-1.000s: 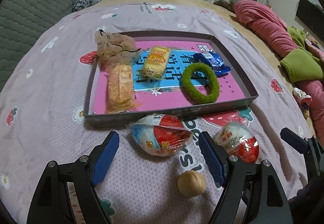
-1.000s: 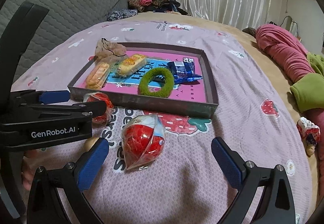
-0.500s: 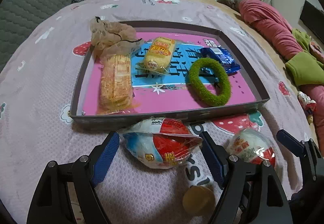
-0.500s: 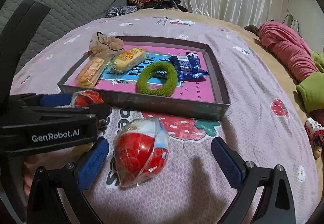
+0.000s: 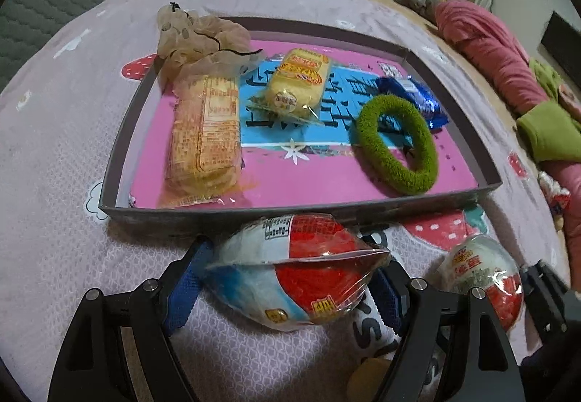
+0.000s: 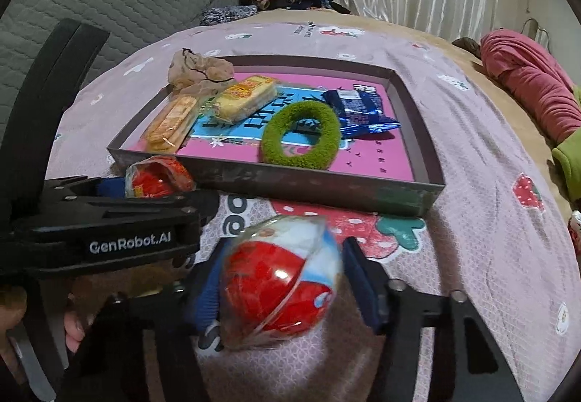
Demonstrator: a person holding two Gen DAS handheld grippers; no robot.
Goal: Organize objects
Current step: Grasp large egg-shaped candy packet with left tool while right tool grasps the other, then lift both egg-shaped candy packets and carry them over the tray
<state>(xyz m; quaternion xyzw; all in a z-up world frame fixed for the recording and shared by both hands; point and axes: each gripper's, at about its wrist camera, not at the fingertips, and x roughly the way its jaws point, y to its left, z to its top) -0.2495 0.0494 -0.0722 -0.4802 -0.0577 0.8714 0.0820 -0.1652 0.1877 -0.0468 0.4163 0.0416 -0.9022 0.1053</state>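
A: What does the left gripper [image 5: 290, 278] hold?

B: Its blue ribbed pads press both sides of a crinkly egg-shaped packet [image 5: 297, 275], just before the tray's near wall.

A: And the right gripper [image 6: 283, 289]?

B: It is clamped on a second egg packet [image 6: 279, 278], glossy red and white.

A: What is inside the tray [image 5: 290, 211]?

B: On the pink floor, a fuzzy green ring [image 5: 395, 144] at 3 o'clock and a flat cracker pack [image 5: 205, 133] at 9 o'clock. The middle front is bare.

A: The surface?

B: A soft mauve bedspread [image 6: 490, 256] with strawberry prints.
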